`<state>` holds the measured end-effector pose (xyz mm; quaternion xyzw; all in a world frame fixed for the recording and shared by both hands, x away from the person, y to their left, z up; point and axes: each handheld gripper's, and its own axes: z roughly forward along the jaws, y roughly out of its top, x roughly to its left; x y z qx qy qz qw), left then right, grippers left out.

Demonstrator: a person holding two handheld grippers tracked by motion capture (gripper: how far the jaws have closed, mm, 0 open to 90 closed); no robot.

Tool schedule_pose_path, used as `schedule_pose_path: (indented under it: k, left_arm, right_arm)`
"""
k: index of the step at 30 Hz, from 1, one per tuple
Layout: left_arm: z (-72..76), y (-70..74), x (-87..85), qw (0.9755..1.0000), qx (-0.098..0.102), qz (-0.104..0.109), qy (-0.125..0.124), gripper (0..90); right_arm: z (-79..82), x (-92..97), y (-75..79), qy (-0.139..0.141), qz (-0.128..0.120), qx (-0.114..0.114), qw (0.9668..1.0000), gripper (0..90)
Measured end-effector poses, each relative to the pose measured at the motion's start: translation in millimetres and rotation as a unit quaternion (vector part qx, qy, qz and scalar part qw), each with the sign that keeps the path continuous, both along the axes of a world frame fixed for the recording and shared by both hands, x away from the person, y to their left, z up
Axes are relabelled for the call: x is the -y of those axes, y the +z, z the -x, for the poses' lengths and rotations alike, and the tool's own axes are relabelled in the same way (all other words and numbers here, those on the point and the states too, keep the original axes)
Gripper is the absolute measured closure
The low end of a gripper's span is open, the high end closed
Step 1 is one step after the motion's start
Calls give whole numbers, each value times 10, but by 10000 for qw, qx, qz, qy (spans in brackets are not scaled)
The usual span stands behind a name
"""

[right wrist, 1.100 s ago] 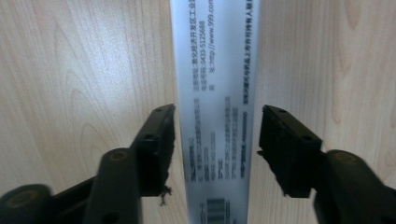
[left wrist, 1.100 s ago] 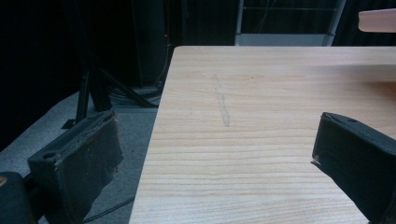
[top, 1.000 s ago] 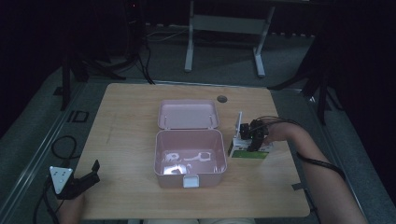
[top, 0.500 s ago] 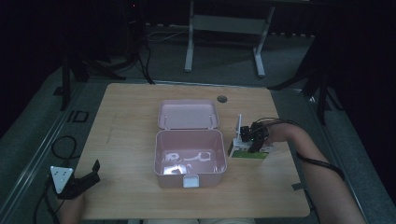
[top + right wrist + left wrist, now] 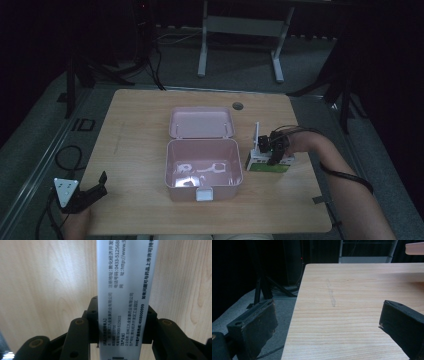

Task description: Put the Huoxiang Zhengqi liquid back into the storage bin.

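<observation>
Gripping a white-and-green medicine carton (image 5: 267, 163) by its narrow sides, the right claw (image 5: 273, 159) has its black jaws pressed against the printed carton (image 5: 125, 302), which appears to rest on the wooden table (image 5: 145, 125). Just beside the claw, toward the table's middle, stands the open pink box (image 5: 202, 167), lid laid back, with a few small white pieces inside. Well apart, at the near left corner, the left claw (image 5: 92, 192) hangs with jaws spread and nothing between them. Judged from here, the carton is caught but not yet lifted or boxed; the transfer and closing remain.
</observation>
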<state>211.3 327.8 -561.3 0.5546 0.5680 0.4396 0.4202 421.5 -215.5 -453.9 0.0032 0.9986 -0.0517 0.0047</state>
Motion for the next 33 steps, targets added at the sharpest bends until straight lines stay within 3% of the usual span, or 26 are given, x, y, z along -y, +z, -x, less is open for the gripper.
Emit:
schedule_pose_path:
  k: [11, 21, 33]
  left_arm:
    - [1, 0, 0, 10000, 9, 7, 9, 16]
    - [1, 0, 3, 10000, 8, -1, 23, 16]
    - [3, 1, 6, 10000, 5, -14, 44, 16]
  right_arm:
    - [139, -67, 170, 71, -62, -107, 9999, 624]
    - [266, -74, 420, 2, -47, -206, 9998, 625]
    - [461, -86, 882, -46, 19, -80, 10000, 625]
